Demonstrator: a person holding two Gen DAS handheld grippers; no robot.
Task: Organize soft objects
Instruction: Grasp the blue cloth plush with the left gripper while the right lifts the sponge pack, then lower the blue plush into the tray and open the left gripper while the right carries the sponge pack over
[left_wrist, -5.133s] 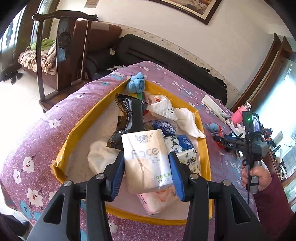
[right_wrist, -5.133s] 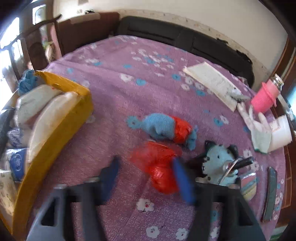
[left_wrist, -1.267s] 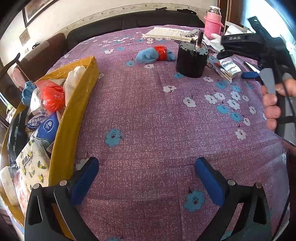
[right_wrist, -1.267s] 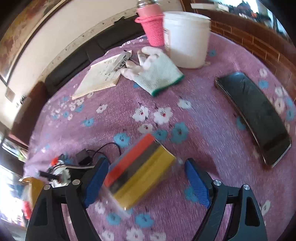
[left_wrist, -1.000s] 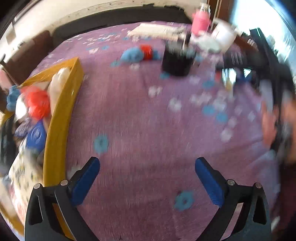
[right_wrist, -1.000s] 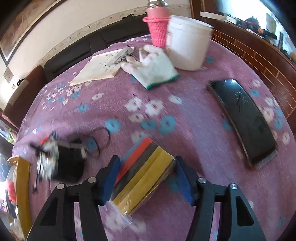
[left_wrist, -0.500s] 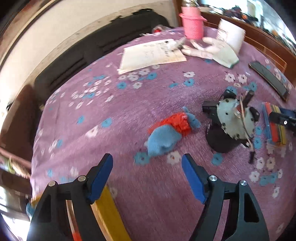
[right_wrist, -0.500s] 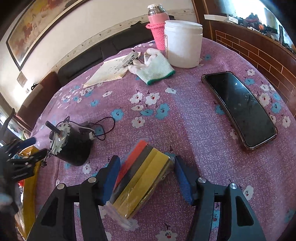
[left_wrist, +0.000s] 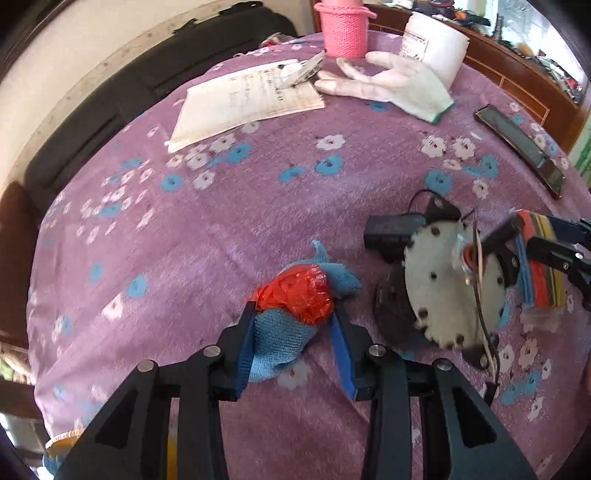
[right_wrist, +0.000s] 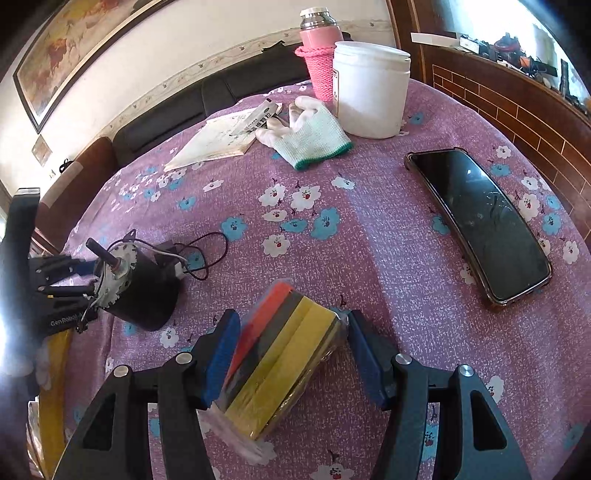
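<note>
Left gripper (left_wrist: 293, 345), jaws just closing from wide, now pinches the blue cloth bundle (left_wrist: 291, 317) on the worktop (left_wrist: 229, 229), at nine o'clock of the motor (left_wrist: 447, 291); right gripper (right_wrist: 288, 360) clamps the sponge pack (right_wrist: 284, 350), so both look ready for binning.

Blue cloth bundle (left_wrist: 284, 332), wrapped sponge pack (right_wrist: 284, 354)

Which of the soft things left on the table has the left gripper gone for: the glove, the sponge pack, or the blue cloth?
The blue cloth bundle with the red plastic bag. It sits between the left gripper pads, which have just been closing.
</note>
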